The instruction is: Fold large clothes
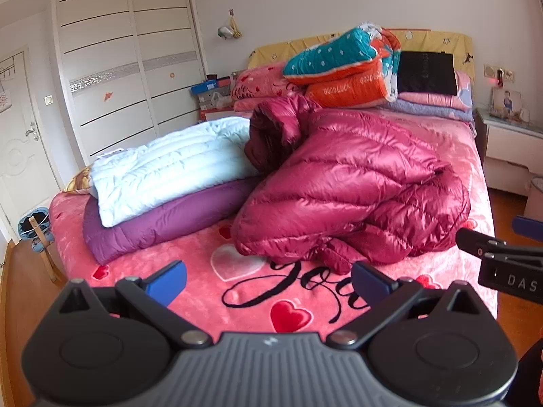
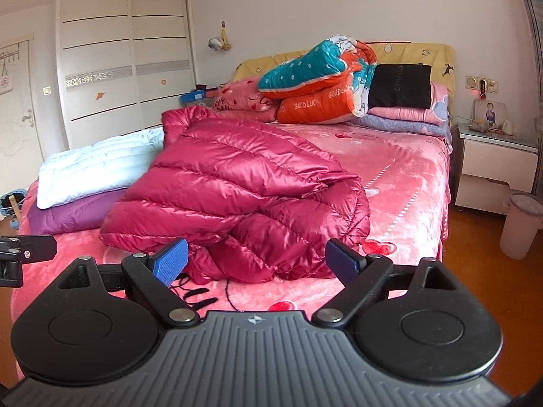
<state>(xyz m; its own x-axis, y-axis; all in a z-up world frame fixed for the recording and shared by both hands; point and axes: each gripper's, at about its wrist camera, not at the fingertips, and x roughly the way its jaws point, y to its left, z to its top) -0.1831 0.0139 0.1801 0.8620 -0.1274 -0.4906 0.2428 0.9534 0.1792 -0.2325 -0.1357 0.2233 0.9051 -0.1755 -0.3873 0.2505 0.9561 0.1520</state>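
A shiny magenta down coat (image 1: 349,186) lies crumpled in a heap on the pink bed (image 1: 237,291); it also shows in the right wrist view (image 2: 237,190). Its hood points toward the headboard. My left gripper (image 1: 268,283) is open and empty, a short way in front of the coat's near edge. My right gripper (image 2: 256,259) is open and empty, with the coat's near edge between its blue pads. The right gripper's side shows at the right edge of the left wrist view (image 1: 502,257).
A folded pale blue coat (image 1: 169,166) lies on a folded purple one (image 1: 163,224) at the bed's left. Pillows and a teal-orange quilt (image 1: 346,64) are stacked at the headboard. A nightstand (image 2: 495,166) and white bin (image 2: 521,224) stand right of the bed.
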